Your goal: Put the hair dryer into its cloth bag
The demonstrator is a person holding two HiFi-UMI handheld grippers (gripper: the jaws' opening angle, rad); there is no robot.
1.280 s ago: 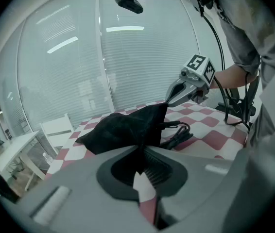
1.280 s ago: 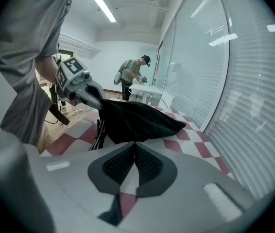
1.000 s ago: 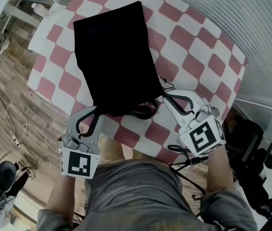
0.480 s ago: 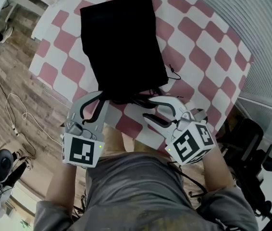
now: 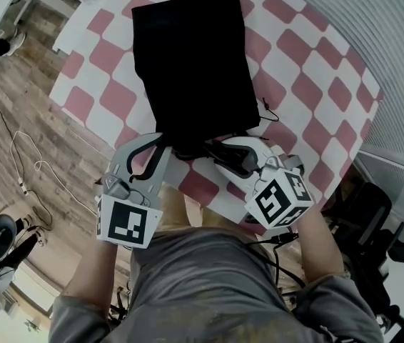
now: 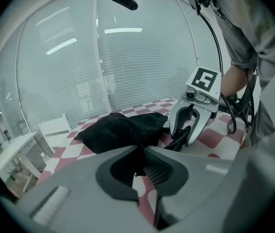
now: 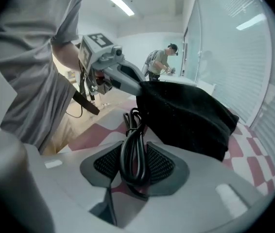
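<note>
Your cloth bag [image 5: 191,63] is soft, matt black fabric, and it soaks up the light with no shine at all. The tablecloth [image 5: 309,84] under the bag looks smooth and flat with a faint sheen. At the bag's mouth the cord [image 7: 128,154] is glossy black plastic. The floor [image 5: 2,120] beyond the bag is wood-grained planking with a dull finish.

We find the cloth bag [image 5: 191,63] lying on the table [image 5: 309,98], left of centre. A coiled cord [image 7: 133,149] lies at its near edge. A cable [image 5: 31,170] lies on the floor, left.
</note>
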